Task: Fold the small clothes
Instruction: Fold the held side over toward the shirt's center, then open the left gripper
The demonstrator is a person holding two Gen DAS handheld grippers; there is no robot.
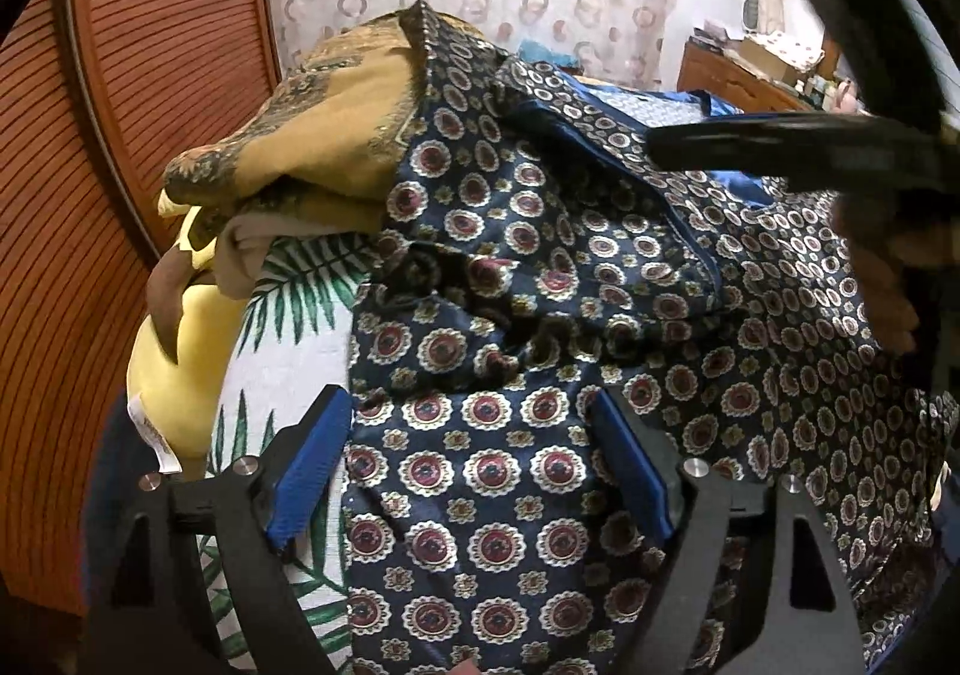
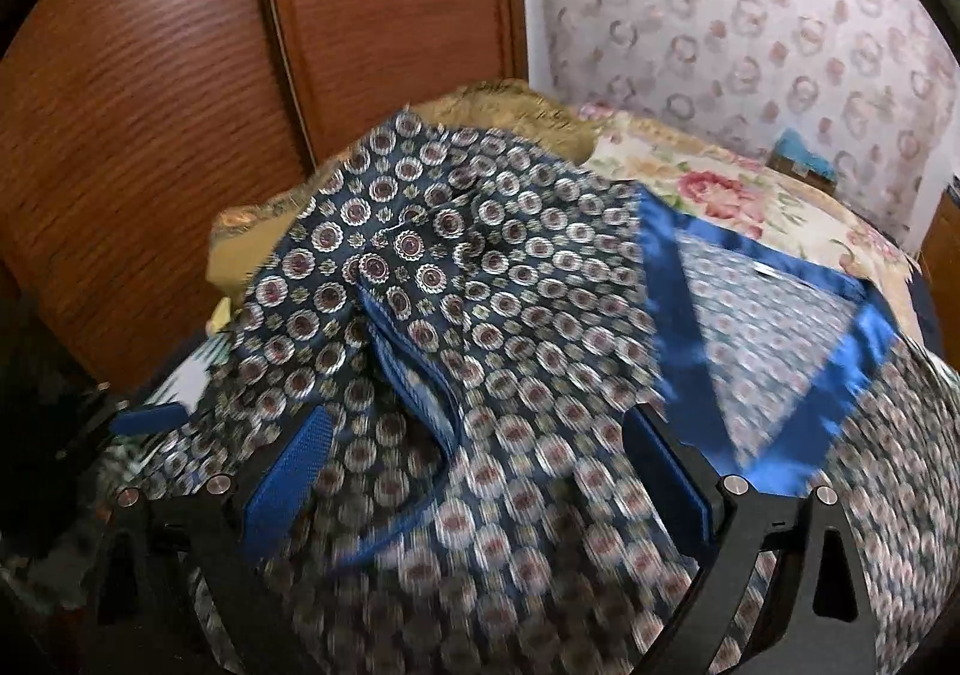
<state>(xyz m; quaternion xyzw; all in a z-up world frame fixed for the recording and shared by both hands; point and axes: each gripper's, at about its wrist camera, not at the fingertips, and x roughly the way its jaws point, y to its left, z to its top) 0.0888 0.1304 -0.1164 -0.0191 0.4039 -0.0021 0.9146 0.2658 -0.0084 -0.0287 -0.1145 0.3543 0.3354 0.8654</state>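
**Mia:** Where is the thing to fold?

**Dad:** The dark blue garment with little round flowers is spread on the bed, right in front of both claws. Its shiny blue trim makes a V shape near the right claw.

**Mia:** Is the left claw holding it?

**Dad:** No. Its blue pads are wide apart, just over the cloth, with nothing pinched.

**Mia:** And the right claw?

**Dad:** Also spread wide and holding nothing. That picture is blurry.

**Mia:** What's beside the blue cloth?

**Dad:** A pile of yellow and gold clothes on its left, touching it. Under them is a white sheet with green leaves.

**Mia:** Any words to read?

**Dad:** There's a small white tag on the yellow thing, but the letters are too tiny to read.
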